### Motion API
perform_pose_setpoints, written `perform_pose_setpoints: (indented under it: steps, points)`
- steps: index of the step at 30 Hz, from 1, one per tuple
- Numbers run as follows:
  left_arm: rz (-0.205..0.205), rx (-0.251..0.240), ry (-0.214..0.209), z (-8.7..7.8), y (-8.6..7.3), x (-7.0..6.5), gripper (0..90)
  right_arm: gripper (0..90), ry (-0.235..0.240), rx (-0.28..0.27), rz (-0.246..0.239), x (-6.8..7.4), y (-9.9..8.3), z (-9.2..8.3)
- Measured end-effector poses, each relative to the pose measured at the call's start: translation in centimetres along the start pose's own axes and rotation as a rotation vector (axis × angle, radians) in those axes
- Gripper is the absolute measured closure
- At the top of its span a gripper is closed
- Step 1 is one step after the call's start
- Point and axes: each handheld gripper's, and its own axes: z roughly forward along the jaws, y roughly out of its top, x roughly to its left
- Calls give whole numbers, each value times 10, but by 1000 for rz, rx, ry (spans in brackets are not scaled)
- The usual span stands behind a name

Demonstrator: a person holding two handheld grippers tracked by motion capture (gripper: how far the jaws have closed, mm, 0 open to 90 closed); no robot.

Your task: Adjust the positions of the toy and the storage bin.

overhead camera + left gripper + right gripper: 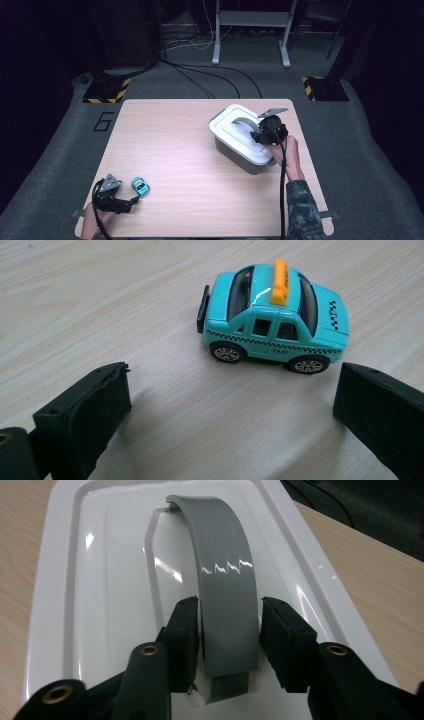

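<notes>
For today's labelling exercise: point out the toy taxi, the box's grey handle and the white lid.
toy taxi [272, 322], left gripper view, on its door.
grey handle [225, 585], right gripper view, mid-strap.
white lid [75, 580], right gripper view, on its left rim.

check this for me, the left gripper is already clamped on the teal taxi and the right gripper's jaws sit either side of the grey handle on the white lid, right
Not quite. The left gripper is open and apart from the teal taxi, which stands free on the table ahead of its jaws, as the left gripper view shows. The rest holds: the right gripper has its jaws either side of the grey handle on the white lid.
</notes>
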Motion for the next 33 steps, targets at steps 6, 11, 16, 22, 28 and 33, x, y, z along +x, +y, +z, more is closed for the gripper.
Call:
perform_pose_setpoints:
  steps: [6, 11, 16, 22, 28, 33]
  points:
    - [-6, 3, -4, 0, 0, 0, 15, 667, 48, -15, 32, -1, -4, -1]
    - [-7, -4, -1, 0, 0, 0, 15, 670, 38, 3, 60, 9, -4, -4]
    - [-5, 3, -4, 0, 0, 0, 16, 670, 44, 1, 100, 16, -6, -6]
    - [-5, 0, -1, 0, 0, 0, 16, 670, 47, -3, 117, 25, -6, -6]
    - [-7, -7, -1, 0, -1, -1, 18, 669, 41, 0, 107, 42, -4, -6]
    - [-5, -11, 3, 1, -1, -1, 19, 669, 37, -4, 128, 49, -3, -6]
